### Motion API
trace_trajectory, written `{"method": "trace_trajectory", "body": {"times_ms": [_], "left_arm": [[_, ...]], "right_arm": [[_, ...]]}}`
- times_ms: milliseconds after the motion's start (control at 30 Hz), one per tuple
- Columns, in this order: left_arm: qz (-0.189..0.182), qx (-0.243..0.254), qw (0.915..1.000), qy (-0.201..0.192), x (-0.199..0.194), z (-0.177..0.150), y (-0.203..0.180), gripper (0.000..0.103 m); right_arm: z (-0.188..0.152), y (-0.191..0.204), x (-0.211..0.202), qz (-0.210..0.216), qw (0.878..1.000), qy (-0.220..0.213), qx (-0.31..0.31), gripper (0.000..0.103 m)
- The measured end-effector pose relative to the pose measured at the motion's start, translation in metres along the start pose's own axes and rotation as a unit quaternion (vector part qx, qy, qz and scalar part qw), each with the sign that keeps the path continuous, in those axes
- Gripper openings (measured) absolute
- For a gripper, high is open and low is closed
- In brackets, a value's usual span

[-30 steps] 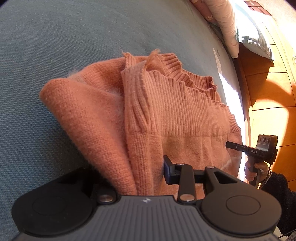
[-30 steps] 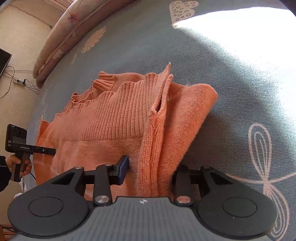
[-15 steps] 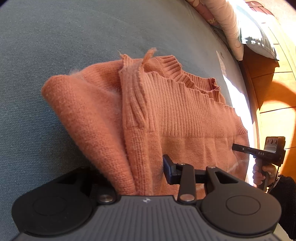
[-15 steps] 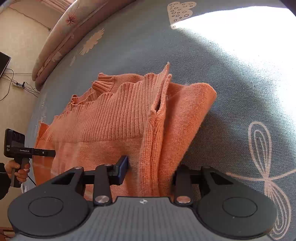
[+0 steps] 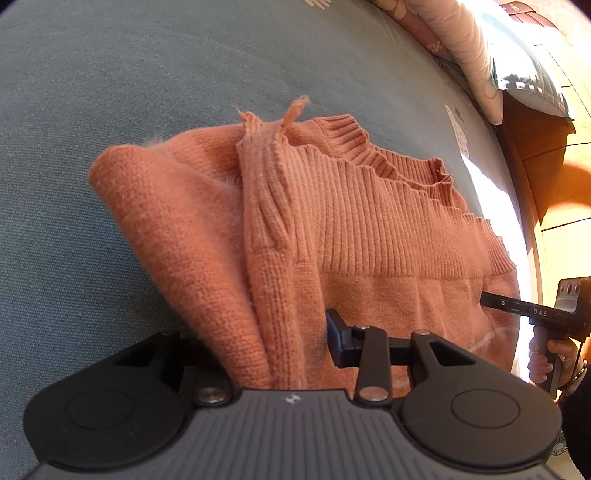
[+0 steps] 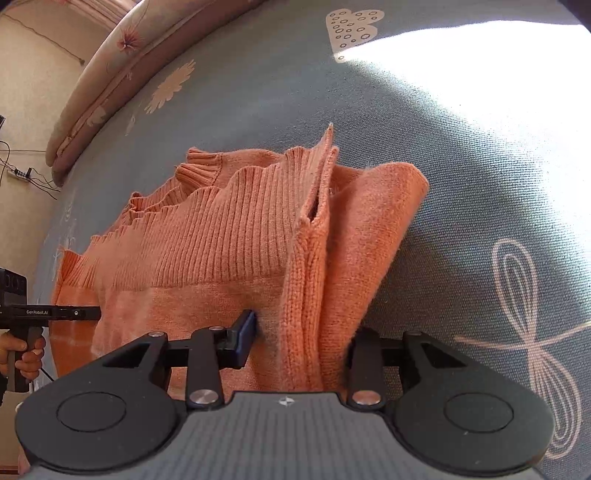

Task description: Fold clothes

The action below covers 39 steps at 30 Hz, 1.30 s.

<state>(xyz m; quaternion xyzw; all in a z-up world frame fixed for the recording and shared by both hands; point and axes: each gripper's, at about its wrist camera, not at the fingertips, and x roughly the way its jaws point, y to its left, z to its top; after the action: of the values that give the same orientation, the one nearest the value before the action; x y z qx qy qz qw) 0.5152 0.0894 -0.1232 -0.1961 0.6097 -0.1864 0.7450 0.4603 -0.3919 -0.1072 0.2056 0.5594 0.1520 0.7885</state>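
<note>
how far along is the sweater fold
Done: the orange sweater already lies doubled over, its ribbed hem on top. In hand: the left tongs and right tongs each pinch a bunched side edge, lifted off the blue bedspread. Left: laying that edge down, flattening, probably one more fold.

Orange knit sweater [image 5: 369, 236], ribbed along its scalloped hem band [image 6: 207, 236], plain stitch below. Bed cover [image 5: 147, 81], muted grey-blue, printed in pale pink: a looped bow motif [image 6: 532, 325], a daisy [image 6: 170, 86] and a bubble-dotted heart [image 6: 351, 27]; one sunlit patch reads white. Left hand-held gripper [image 5: 273, 343] and right hand-held gripper [image 6: 299, 343], matte black with dark blue finger pads [image 6: 245, 336]. Pillow [image 6: 122, 55], dusty pink with floral print. Wooden floor [image 5: 569, 184], warm orange.
</note>
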Motion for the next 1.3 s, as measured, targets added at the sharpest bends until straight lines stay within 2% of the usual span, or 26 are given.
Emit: {"method": "trace_trajectory", "body": {"times_ms": [200, 267, 367, 500, 600, 733, 933, 1033, 1300], "left_arm": [[0.048, 0.032, 0.9983, 0.007, 0.0, 0.001, -0.02, 0.037], [0.046, 0.026, 0.9986, 0.009, -0.002, 0.001, -0.019, 0.036], [0.034, 0.005, 0.9994, 0.011, -0.005, 0.001, -0.013, 0.031], [0.011, -0.003, 0.9999, -0.001, -0.019, -0.003, -0.013, 0.025], [0.004, 0.008, 0.9999, -0.013, -0.028, -0.006, -0.019, 0.025], [-0.004, -0.002, 0.9998, -0.02, -0.034, -0.009, -0.026, 0.024], [-0.028, -0.015, 0.9992, -0.023, -0.044, -0.013, -0.041, 0.024], [-0.022, -0.011, 0.9994, -0.026, -0.049, -0.016, -0.053, 0.024], [-0.066, 0.043, 0.9965, -0.027, -0.071, -0.026, -0.092, 0.024]], "right_arm": [[-0.004, 0.016, -0.003, -0.043, 0.999, -0.011, 0.019, 0.039], [-0.004, 0.021, -0.006, -0.056, 0.998, -0.013, 0.025, 0.036], [-0.004, 0.029, -0.009, -0.076, 0.996, -0.015, 0.035, 0.026], [-0.006, 0.033, -0.028, -0.043, 0.997, -0.026, 0.056, 0.019], [-0.009, 0.042, -0.038, -0.026, 0.998, -0.028, 0.046, 0.018], [-0.009, 0.056, -0.039, -0.022, 0.999, -0.024, 0.026, 0.018], [-0.012, 0.059, -0.049, 0.042, 0.998, -0.019, 0.043, 0.018], [-0.016, 0.059, -0.056, 0.073, 0.996, -0.019, 0.057, 0.018], [-0.034, 0.069, -0.086, 0.152, 0.985, -0.025, 0.076, 0.018]]}}
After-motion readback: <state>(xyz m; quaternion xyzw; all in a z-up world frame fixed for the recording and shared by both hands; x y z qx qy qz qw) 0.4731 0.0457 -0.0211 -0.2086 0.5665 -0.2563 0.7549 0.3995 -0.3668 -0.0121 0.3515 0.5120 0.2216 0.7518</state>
